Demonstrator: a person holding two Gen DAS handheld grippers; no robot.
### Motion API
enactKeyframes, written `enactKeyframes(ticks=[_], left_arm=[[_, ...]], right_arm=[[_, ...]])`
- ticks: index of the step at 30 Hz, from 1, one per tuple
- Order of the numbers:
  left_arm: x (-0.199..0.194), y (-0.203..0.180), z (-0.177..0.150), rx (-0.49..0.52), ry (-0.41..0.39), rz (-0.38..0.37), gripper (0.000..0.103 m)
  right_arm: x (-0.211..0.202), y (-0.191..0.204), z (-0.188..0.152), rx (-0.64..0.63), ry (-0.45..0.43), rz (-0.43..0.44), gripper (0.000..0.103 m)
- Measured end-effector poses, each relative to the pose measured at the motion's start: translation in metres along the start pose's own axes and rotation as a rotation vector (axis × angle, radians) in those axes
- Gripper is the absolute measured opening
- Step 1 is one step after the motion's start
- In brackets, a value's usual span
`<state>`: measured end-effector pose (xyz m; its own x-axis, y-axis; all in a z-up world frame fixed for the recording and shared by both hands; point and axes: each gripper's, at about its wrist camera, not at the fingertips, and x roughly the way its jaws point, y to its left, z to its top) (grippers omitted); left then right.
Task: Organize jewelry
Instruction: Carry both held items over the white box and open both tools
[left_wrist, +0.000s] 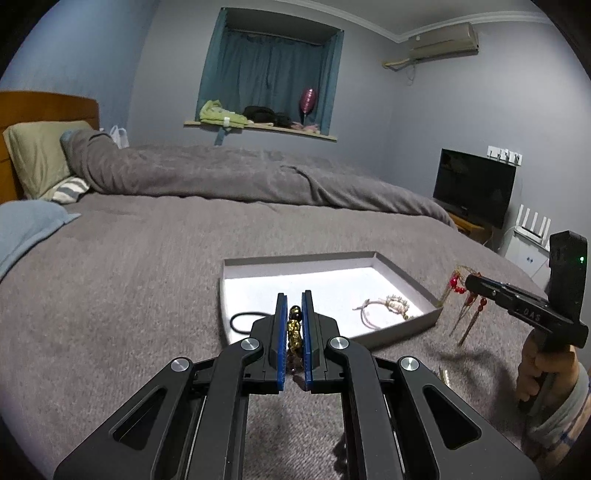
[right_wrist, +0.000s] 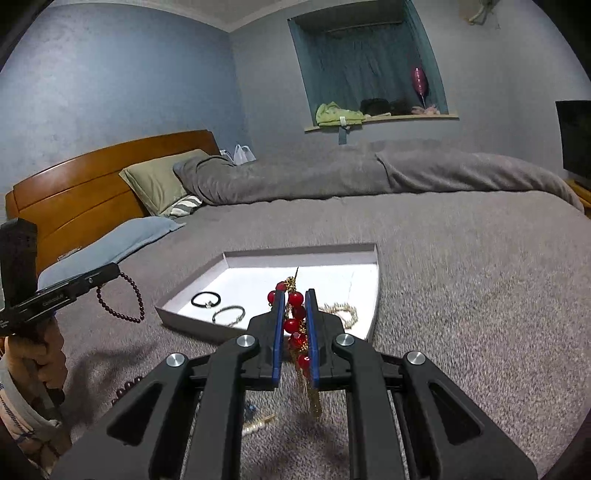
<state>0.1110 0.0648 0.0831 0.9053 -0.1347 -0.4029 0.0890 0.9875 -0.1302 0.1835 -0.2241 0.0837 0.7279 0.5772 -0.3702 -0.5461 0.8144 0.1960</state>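
Observation:
A shallow white box (left_wrist: 236, 263) (right_wrist: 373, 295) lies on the grey bed. Inside it are a black hair tie (left_wrist: 243, 322) (right_wrist: 205, 299), a cord bracelet (left_wrist: 384, 308) (right_wrist: 228, 314) and a pale beaded piece (right_wrist: 345, 312). My left gripper (left_wrist: 294, 295) is shut on a dark bead bracelet with gold charms (left_wrist: 294, 328) (right_wrist: 122, 299), held above the box's near edge. My right gripper (right_wrist: 295, 293) (left_wrist: 471, 282) is shut on a red-bead gold tassel ornament (right_wrist: 295, 325) (left_wrist: 460, 290), held just outside the box's near side.
Loose jewelry lies on the blanket near me: a pearl-and-gold piece (right_wrist: 258, 424), dark beads (right_wrist: 127, 386) and a small gold item (left_wrist: 444, 374). Pillows (right_wrist: 159, 181) and a wooden headboard (right_wrist: 74, 188) are to the left; a TV (left_wrist: 472, 184) stands at right.

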Motion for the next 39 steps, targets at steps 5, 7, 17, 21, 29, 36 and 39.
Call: enactKeyframes(ticks=[5,7,17,21,29,36,39], left_arm=[[0.010,-0.008,0.015,0.020,-0.012,-0.012,0.008],[0.015,-0.013,0.021,0.028,-0.021,-0.019,0.008],[0.038,-0.027,0.037,0.038,-0.034,-0.051,0.008],[0.056,-0.030,0.044,0.056,-0.017,-0.049,0.008],[0.102,-0.030,0.055,0.072,0.032,-0.030,0.008],[0.150,-0.025,0.052,0.046,0.163,-0.007,0.008],[0.171,-0.022,0.048,0.036,0.260,0.000,0.008]], right_arm=[[0.006,0.001,0.017,-0.014,-0.018,0.003,0.011],[0.009,0.001,0.025,-0.021,-0.024,0.006,0.011],[0.025,-0.003,0.047,-0.030,-0.036,0.000,0.011],[0.038,-0.006,0.054,-0.030,-0.023,-0.004,0.011],[0.083,-0.011,0.073,-0.053,0.045,-0.027,0.011],[0.138,-0.020,0.070,-0.052,0.213,-0.049,0.011],[0.158,-0.022,0.065,-0.049,0.287,-0.057,0.011]])
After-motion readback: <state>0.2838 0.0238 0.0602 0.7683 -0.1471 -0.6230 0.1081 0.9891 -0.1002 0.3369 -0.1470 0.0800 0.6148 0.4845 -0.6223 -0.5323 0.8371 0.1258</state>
